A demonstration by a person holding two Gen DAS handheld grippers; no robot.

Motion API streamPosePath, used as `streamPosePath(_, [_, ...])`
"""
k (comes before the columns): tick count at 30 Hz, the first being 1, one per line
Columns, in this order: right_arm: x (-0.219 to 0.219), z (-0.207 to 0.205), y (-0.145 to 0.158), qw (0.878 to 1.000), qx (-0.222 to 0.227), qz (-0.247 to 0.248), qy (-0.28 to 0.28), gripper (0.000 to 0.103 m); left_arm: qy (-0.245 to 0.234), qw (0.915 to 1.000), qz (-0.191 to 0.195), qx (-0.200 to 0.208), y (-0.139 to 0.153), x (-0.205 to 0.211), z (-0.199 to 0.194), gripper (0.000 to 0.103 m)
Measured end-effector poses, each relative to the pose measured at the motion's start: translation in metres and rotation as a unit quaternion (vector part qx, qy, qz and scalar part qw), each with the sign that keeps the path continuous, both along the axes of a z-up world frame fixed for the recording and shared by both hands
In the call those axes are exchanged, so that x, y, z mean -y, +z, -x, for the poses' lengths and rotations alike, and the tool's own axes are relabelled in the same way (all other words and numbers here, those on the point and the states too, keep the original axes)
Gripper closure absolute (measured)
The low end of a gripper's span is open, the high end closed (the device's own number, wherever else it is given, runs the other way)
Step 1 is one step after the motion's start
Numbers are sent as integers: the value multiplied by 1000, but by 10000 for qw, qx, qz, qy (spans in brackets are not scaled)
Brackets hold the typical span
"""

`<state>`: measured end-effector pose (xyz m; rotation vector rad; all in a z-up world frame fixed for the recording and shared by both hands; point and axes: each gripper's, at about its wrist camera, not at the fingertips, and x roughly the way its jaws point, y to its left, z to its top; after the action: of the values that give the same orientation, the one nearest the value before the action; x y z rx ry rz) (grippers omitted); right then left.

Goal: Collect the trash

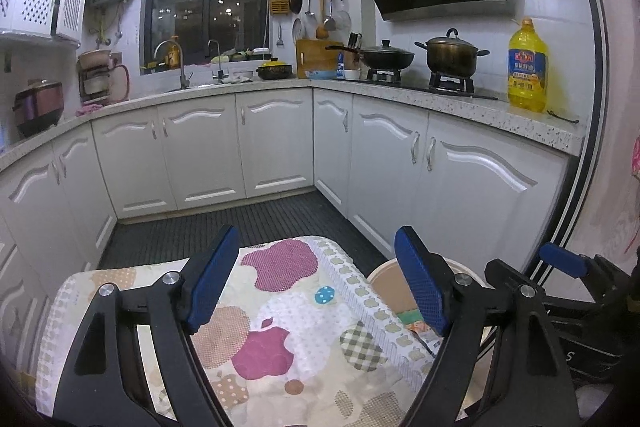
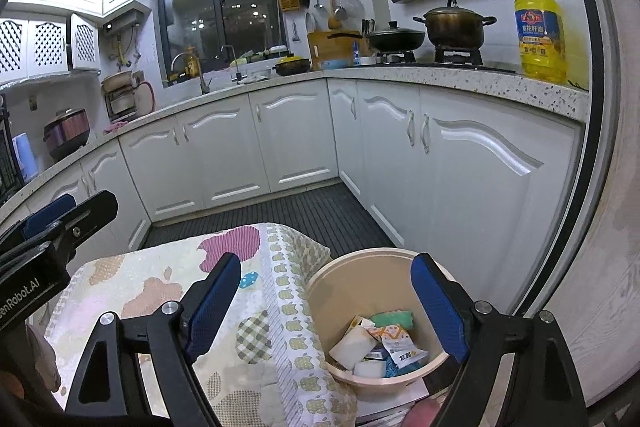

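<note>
**Trash sat gathered in the basin, both grippers empty**

The left gripper (image 1: 316, 283) hung above the apple-print cloth (image 1: 280, 327) with its fingers spread wide and nothing between them. The right gripper (image 2: 328, 307) was equally wide and empty, poised over the basin's (image 2: 320, 291) left rim, probably because that is where pieces get dropped. The trash (image 2: 380, 343), several wrappers, white pads and a green sponge, lay heaped in the basin bottom, just beside the cloth's right edge. The cloth showed no loose scraps. What it covered stayed hidden, and the wrapper print was unreadable.
</note>
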<state>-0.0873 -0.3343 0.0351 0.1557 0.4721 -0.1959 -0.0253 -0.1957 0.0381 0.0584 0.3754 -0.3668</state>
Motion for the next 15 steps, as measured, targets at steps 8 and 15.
streamPosePath(8, [-2,6,3,9999,90,58,-40,14,21,10000,-36,39,2,1,2,23])
streamPosePath(15, [-2,5,4,9999,87,59,-50,14,-11,10000,-1,-72,0,0,-3,23])
